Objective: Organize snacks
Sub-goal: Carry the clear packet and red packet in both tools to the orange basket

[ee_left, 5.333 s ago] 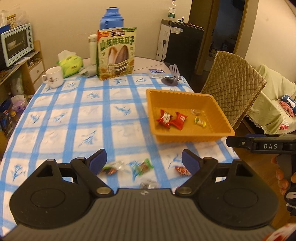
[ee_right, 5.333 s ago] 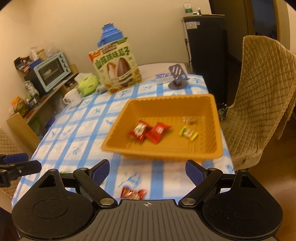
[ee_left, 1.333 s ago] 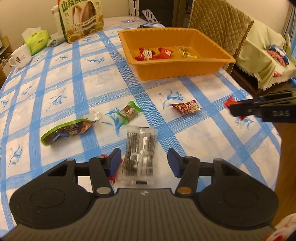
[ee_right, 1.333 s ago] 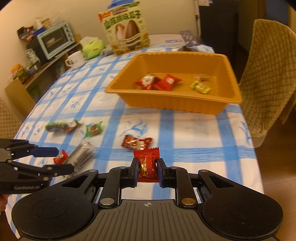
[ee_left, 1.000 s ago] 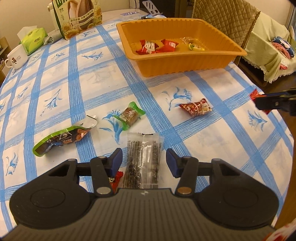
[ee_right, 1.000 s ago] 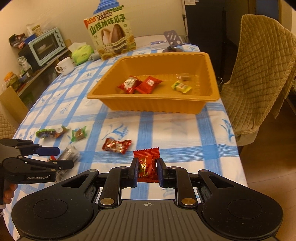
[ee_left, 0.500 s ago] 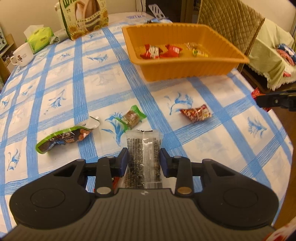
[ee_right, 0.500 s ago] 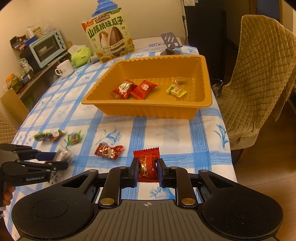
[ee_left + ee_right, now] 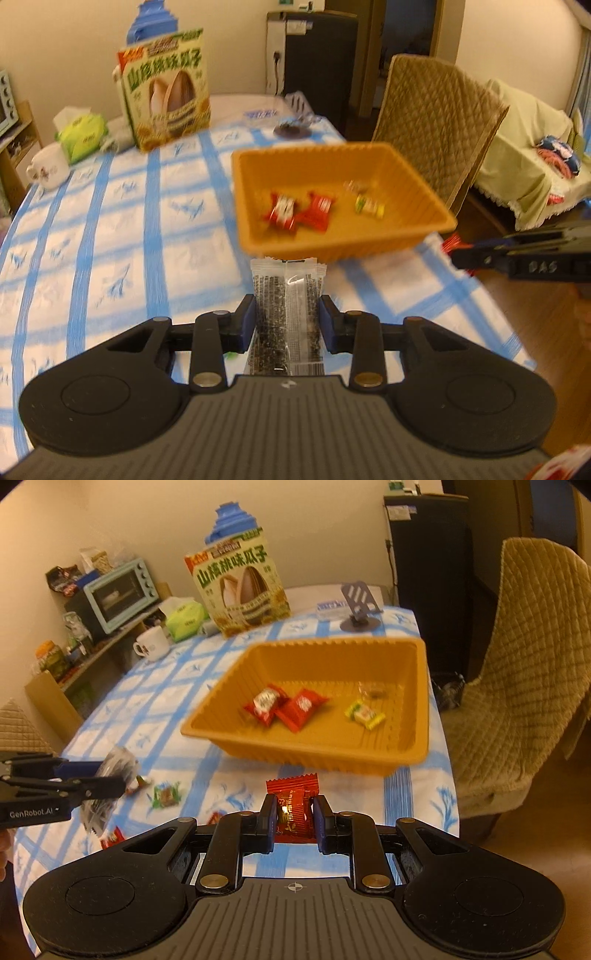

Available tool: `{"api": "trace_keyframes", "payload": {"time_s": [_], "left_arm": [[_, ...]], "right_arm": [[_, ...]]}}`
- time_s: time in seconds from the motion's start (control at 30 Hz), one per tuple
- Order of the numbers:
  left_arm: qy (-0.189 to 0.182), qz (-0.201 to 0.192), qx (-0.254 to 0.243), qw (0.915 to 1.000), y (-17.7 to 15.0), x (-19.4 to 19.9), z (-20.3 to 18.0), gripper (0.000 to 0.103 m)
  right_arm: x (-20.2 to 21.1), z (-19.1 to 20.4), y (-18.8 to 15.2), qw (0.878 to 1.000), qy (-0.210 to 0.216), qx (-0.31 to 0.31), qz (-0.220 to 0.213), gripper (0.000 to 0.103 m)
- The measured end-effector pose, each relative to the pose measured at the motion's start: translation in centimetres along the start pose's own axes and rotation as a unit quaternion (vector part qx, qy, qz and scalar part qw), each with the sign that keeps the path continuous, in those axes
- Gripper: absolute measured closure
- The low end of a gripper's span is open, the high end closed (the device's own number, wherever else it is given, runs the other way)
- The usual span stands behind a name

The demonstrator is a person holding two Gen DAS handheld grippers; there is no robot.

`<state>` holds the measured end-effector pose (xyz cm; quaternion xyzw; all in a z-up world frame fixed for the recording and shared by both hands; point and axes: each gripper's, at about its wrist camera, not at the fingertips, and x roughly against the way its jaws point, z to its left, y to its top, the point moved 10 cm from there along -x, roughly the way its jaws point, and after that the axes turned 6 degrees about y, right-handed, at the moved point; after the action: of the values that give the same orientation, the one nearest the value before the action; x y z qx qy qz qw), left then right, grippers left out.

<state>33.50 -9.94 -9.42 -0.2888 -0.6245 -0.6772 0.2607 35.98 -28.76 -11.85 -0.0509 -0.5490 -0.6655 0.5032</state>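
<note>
Left gripper point(image 9: 287, 317) above blue-checked tablecloth point(image 9: 110, 236), quilted chair point(image 9: 439, 122) behind

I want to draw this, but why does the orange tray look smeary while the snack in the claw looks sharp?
Left wrist view: the orange tray is motion-smeared, while the clear snack packet stays crisp. Right wrist view: tray edges are blurred too, the red candy is sharp. Both views have warm yellowish light and fisheye bending.

A: What colour is the tray point(image 9: 424, 181)?
B: Orange. The cloth on the surface point(image 9: 110, 229) is white with blue checks.
A: And the packets?
B: The clear packet point(image 9: 286, 314) has black speckles; the candy wrapper point(image 9: 293, 805) is red.
</note>
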Motion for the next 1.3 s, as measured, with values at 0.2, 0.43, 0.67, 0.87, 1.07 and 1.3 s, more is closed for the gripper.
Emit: {"api": "trace_keyframes", "payload": {"time_s": [0.2, 0.43, 0.67, 0.87, 1.07, 1.3], "left_arm": [[-0.006, -0.027, -0.01, 0.9996, 4.4, -0.9, -1.7, 0.07], [-0.014, -0.047, -0.023, 0.9985, 9.1, -3.1, -4.0, 0.07], [-0.026, -0.051, -0.029, 0.9979, 12.2, -5.7, -6.1, 0.07], [-0.036, -0.045, -0.027, 0.998, 13.7, -7.9, -7.6, 0.07], [-0.039, -0.023, -0.013, 0.9989, 13.6, -10.9, -8.7, 0.07], [-0.034, 0.011, 0.007, 0.9993, 12.1, -14.0, -8.8, 0.07]], "right_arm": [[-0.1, -0.4, 2.8, 1.0, 0.019, 0.009, -0.018, 0.082], [-0.8, -2.1, 5.9, 0.999, 0.021, 0.018, -0.033, 0.082], [-2.1, -4.4, 8.4, 0.999, 0.011, 0.022, -0.037, 0.082], [-3.5, -6.5, 9.6, 0.999, 0.0, 0.015, -0.031, 0.082], [-4.6, -7.7, 9.7, 1.0, -0.007, 0.006, -0.022, 0.082], [-6.1, -8.7, 9.2, 1.0, -0.013, -0.002, -0.005, 0.082]]}}
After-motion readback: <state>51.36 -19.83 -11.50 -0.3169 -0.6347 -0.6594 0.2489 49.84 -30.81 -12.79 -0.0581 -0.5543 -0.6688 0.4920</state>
